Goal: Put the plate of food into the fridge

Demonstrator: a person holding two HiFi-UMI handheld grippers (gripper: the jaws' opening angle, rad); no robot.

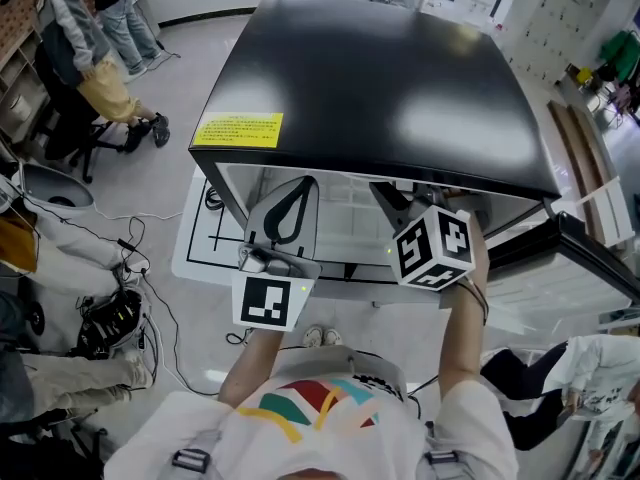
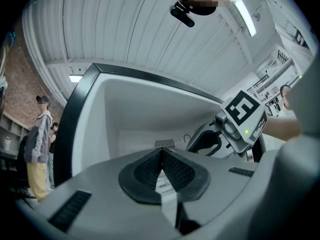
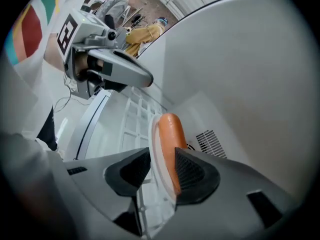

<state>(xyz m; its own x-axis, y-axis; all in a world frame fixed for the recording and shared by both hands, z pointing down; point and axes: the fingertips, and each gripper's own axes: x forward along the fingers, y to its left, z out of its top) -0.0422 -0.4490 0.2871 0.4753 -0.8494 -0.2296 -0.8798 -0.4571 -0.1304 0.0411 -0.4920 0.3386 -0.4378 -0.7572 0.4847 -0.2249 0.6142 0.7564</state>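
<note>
In the right gripper view a white plate [image 3: 156,156] carrying an orange sausage [image 3: 171,134] stands edge-on between the jaws of my right gripper [image 3: 162,170]. The left pad stands apart from the plate's rim, and the right pad lies close beside the sausage. The jaws are open. Both grippers reach into the open white compartment of the black-topped fridge [image 1: 380,68]. My left gripper [image 2: 161,156] is shut with nothing between its pads and sits just left of the right one [image 1: 395,203]. From the head view the plate is hidden under the fridge top.
A white wire shelf [image 3: 132,119] runs beneath the plate, and a vent grille [image 3: 210,143] sits in the back wall. The fridge door [image 1: 590,258] hangs open at the right. People [image 1: 100,38] stand at the left, and cables [image 1: 130,268] lie on the floor.
</note>
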